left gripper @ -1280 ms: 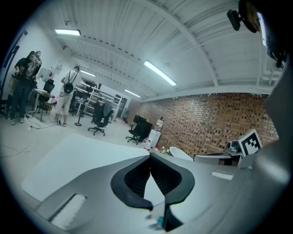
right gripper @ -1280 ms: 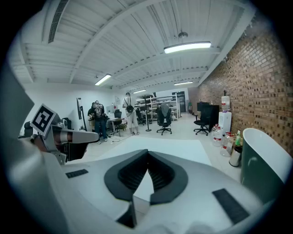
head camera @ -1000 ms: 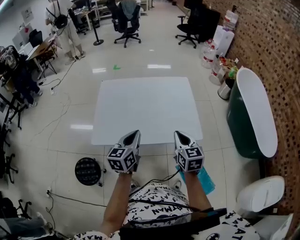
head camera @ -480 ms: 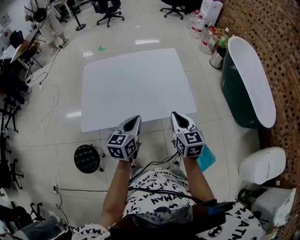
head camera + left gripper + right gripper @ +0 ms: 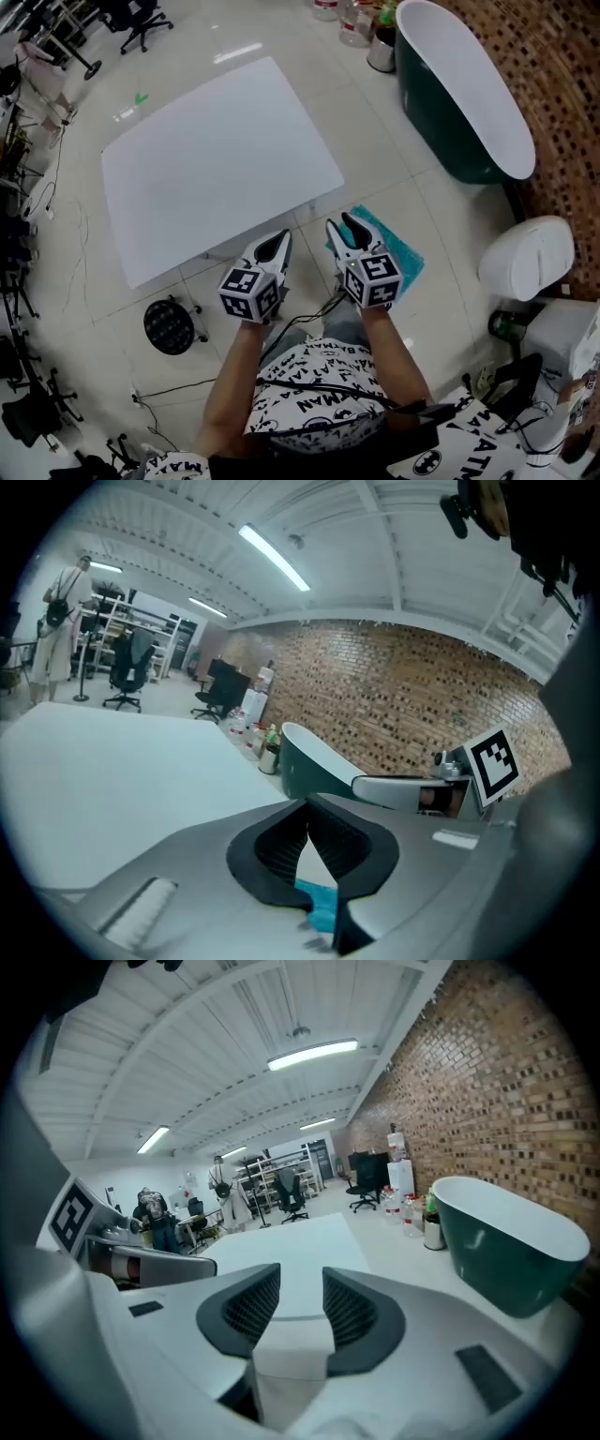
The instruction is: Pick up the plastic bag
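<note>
A teal plastic bag (image 5: 396, 251) lies flat on the tiled floor, just off the near right corner of the white table (image 5: 216, 159). My right gripper (image 5: 343, 225) hangs over the bag's left part. Its jaws are opening, and nothing is between them in the right gripper view (image 5: 300, 1283). My left gripper (image 5: 278, 246) hovers beside it to the left, over the table's near edge, with its tips together. In the left gripper view (image 5: 307, 808), a strip of the teal bag (image 5: 319, 907) shows below the jaws, apart from them.
A dark green tub with a white rim (image 5: 459, 103) stands at the right by the brick wall, with bottles (image 5: 361, 14) beyond it. A white rounded fixture (image 5: 525, 258) sits nearer on the right. A black round stool (image 5: 169, 326) and floor cables lie at the left.
The view has swung to the right, and both grippers came with it. The bag, earlier under the right forearm, now lies beneath the right gripper. The right jaws have parted.
</note>
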A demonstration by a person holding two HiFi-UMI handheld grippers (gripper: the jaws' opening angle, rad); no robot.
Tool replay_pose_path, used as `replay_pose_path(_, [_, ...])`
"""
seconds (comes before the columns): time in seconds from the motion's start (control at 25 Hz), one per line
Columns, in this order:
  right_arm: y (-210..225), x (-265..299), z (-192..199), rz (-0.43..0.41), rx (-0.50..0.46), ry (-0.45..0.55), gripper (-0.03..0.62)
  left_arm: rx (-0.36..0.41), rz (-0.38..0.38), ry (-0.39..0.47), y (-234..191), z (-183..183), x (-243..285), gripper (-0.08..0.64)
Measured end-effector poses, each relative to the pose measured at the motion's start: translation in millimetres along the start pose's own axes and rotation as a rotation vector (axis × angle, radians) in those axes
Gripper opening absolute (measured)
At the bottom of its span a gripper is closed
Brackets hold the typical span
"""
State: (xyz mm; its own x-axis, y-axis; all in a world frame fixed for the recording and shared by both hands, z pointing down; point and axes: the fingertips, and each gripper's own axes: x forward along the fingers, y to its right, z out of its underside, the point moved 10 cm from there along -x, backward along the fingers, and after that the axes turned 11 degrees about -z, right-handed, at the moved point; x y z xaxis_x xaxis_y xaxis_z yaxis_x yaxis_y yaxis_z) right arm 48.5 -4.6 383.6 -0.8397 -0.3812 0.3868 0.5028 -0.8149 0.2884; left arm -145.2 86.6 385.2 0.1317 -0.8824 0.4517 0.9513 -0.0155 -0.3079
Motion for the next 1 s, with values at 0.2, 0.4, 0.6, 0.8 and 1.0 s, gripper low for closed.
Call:
replay_pose_path(0.2, [63.3, -28.6, 63.9, 0.114, 0.090, -0.110, 0.193, 0.038, 0.117, -0.121, 48.4, 38.7, 55.2, 0.000])
replay_pose_path(0.4, [132.9, -37.1, 142.9, 0.149, 0.133, -0.190, 0.229, 0.032, 0.153, -0.270, 74.5, 100.9, 110.1, 0.000])
replay_pose_path(0.6, [192.7, -34.6, 229.2, 0.107, 0.192, -0.277, 0.293, 0.043, 0.179, -0.408, 90.1, 173.3, 160.7, 0.000])
replay_pose_path(0.8, [241.8, -8.4, 306.5, 0.101, 0.194, -0.366, 0.341, 0.105, 0.197, -0.499, 85.7, 240.1, 219.1, 0.000])
replay_pose_path(1.0, [267.3, 29.4, 411.0, 0.086, 0.243, -0.493, 0.341, 0.165, 0.133, -0.593, 64.7, 317.0, 271.9, 0.000])
